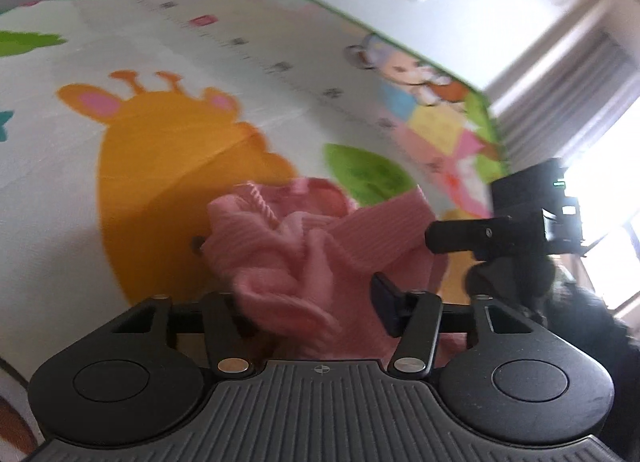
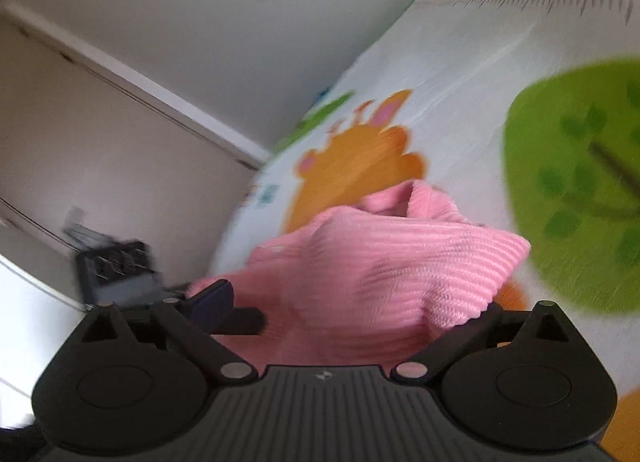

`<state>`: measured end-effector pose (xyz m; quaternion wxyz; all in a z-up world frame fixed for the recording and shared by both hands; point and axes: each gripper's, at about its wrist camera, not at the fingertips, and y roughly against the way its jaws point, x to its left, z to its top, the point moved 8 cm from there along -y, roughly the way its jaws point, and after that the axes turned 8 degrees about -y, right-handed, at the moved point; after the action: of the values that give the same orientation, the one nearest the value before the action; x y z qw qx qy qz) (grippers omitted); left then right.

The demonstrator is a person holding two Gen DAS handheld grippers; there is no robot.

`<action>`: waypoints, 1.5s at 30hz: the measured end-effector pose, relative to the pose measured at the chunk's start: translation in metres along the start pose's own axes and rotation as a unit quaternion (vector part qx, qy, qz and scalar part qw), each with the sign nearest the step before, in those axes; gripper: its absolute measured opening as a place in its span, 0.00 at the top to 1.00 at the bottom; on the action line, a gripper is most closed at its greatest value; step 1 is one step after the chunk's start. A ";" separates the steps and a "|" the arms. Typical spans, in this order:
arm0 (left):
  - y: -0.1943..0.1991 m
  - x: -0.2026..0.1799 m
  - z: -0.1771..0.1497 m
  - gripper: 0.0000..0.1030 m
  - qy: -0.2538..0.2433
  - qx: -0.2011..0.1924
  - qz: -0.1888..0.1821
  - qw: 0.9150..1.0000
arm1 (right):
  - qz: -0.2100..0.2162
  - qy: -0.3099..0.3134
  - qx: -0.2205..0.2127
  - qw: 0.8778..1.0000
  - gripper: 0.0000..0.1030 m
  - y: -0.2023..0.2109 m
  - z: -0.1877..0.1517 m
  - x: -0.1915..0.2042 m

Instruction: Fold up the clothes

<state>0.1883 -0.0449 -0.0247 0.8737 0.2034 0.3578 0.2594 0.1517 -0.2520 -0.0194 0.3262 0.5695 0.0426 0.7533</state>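
Observation:
A pink ribbed knit garment (image 1: 280, 258) hangs bunched above the play mat (image 1: 168, 150). My left gripper (image 1: 308, 302) is closed part-way on a thick wad of it. Its right finger (image 1: 384, 296) shows, while cloth hides the left one. In the right wrist view the same garment (image 2: 384, 262) fills the space in front of my right gripper (image 2: 352, 306). Those jaws stand wide apart. The left finger (image 2: 212, 298) is bare and a fold lies over the right one. The right gripper (image 1: 460, 238) also reaches into the left wrist view beside a stretched pink band.
The mat's green edge (image 1: 384, 26) runs along a pale floor. A giraffe print (image 1: 160, 166) and a tree print (image 2: 576, 182) lie under the garment. A bright window with curtains (image 1: 592, 110) is at the right. White cabinet panels (image 2: 80, 142) stand beyond the mat.

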 end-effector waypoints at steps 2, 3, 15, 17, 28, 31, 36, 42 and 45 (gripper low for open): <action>0.021 -0.023 -0.003 0.47 -0.026 -0.012 -0.024 0.999 | 0.027 -0.008 -0.001 1.000 0.03 0.008 -0.007 0.009; 0.034 -0.037 -0.008 0.46 -0.044 -0.018 -0.037 0.998 | 0.041 -0.012 -0.002 0.999 0.03 0.012 -0.010 0.013; 0.100 -0.096 -0.117 0.11 -0.116 0.017 -0.047 0.992 | -0.023 0.054 0.014 0.998 0.03 0.071 -0.135 0.042; 0.106 -0.096 -0.123 0.10 -0.111 0.019 -0.043 0.993 | -0.072 0.073 0.011 0.995 0.03 0.075 -0.148 0.039; 0.113 -0.056 -0.119 0.07 0.033 -0.002 -0.026 0.999 | -0.099 0.032 -0.084 0.991 0.00 0.126 -0.128 0.040; 0.083 -0.048 -0.123 0.07 0.060 0.030 -0.028 0.997 | -0.116 -0.020 -0.065 0.991 0.00 0.101 -0.123 0.013; 0.062 -0.040 -0.083 0.07 0.042 0.019 -0.017 0.999 | -0.089 -0.044 -0.042 0.994 0.00 0.054 -0.104 0.010; 0.079 -0.008 -0.032 0.07 0.028 -0.051 0.025 0.998 | -0.069 0.008 -0.087 0.994 0.00 0.050 -0.074 0.033; 0.070 0.010 -0.051 0.07 0.053 -0.023 0.040 0.998 | -0.132 0.019 -0.070 0.989 0.13 0.043 -0.082 0.013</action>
<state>0.1356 0.0248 -0.0257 0.8469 0.1837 0.3888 0.3127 0.0578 -0.2535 -0.0182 0.4606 0.5201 0.0706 0.7158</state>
